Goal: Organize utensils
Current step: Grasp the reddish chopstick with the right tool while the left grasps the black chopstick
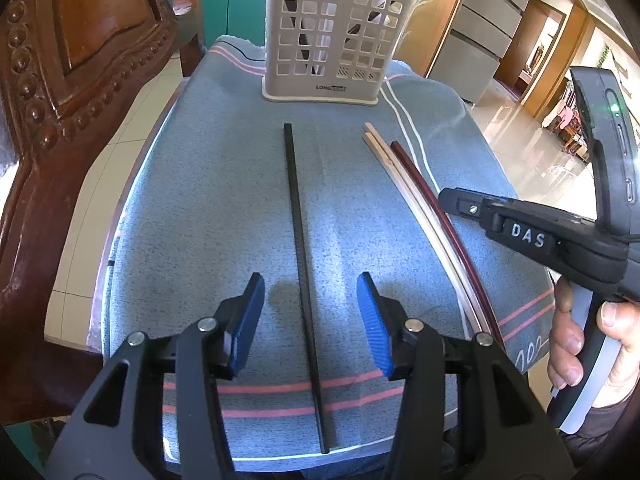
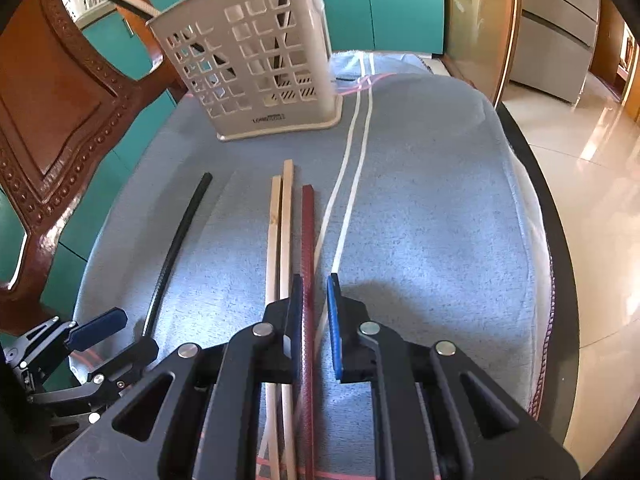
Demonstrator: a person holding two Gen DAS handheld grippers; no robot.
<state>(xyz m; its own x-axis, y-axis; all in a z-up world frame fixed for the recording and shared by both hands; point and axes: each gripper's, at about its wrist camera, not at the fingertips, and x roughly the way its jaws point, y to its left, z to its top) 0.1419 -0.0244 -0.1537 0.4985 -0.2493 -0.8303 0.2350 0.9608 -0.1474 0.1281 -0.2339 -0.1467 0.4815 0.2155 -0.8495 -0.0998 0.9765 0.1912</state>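
Blue towel point(image 1: 224, 200) spread flat, with a pale plastic holder point(image 1: 332, 36) standing at its far end. Near side of the holder: black chopstick point(image 1: 298, 216), lying between the wide-apart fingers of the left gripper point(image 1: 312, 316). Right of the black one: two light wood chopsticks point(image 2: 280, 232) and a dark red chopstick point(image 2: 308, 240). Right gripper point(image 2: 314, 320) partly open around the red one, not squeezing.

Utensil basket point(image 1: 332, 32), base front: dark print "LONG", remainder illegible. Right gripper point(image 1: 528, 236) body, left wrist view: raised white letters "DAS". Towel point(image 1: 224, 184) corner: partial stitched marks, unreadable
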